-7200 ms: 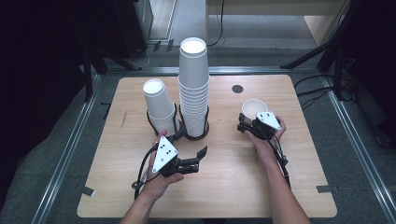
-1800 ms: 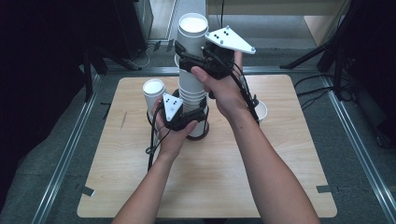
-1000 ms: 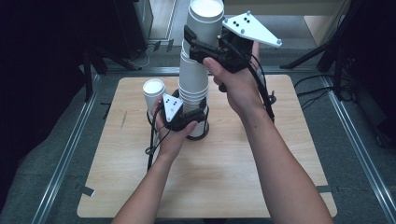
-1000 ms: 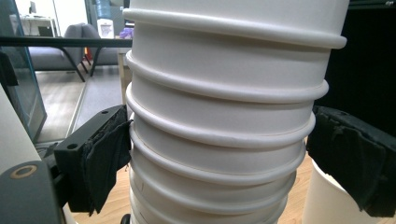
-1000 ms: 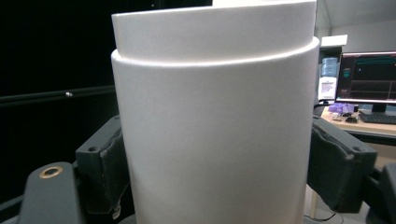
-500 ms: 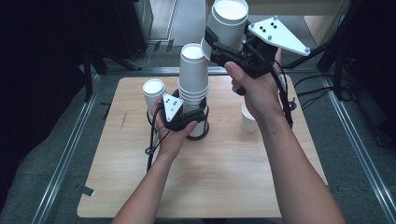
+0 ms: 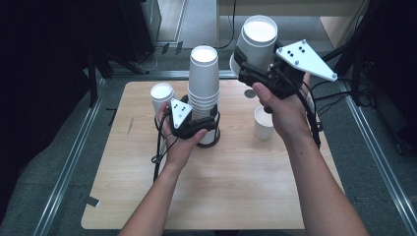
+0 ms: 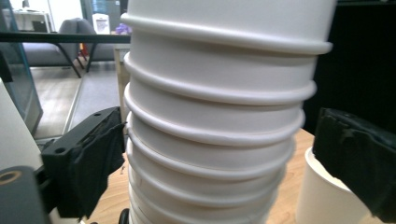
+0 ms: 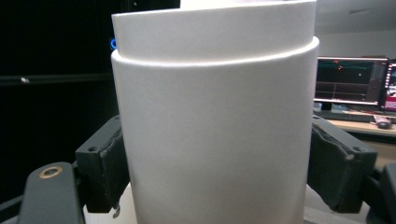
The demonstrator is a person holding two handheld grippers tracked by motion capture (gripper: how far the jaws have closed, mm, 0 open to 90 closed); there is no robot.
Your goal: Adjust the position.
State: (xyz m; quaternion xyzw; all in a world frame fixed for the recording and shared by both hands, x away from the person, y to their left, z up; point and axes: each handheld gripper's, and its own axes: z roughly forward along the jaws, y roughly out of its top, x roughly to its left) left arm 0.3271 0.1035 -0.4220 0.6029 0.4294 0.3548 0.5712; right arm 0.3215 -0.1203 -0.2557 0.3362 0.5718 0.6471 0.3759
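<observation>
Fingers point(image 9: 105, 175) of the right gripper point(image 7: 252, 69) are clamped on a small batch of nested paper cups point(image 7: 255, 42), one pad pressed to each side of the white wall, as the right gripper view makes plain; the batch is held high in the air, up and to the right of the tall stack point(image 7: 203, 91) from which it appears to have been taken. Fingers point(image 8: 88, 168) of the left gripper point(image 7: 196, 125) are set around the lower part of that stack with the jaws apart: in the left gripper view a gap is seen between each pad and the ribbed rims, and the jaws have just been opening, with the stack between them but no longer pinched. Below and slightly right of the raised batch, a single cup point(image 7: 263, 123) is seen upright on the wooden table point(image 7: 236, 196), while a shorter stack point(image 7: 162, 98) stands just beyond the left gripper's far side. The step in hand is judged to be the carrying of the lifted cups across toward the single cup, the bracing of the tall stack having been let go. For the next move, the batch would need to be lowered straight and kept upright over the single cup's mouth, so that it can be seated inside or set down beside it without tipping; the grip should be released only once the weight is borne from below.
</observation>
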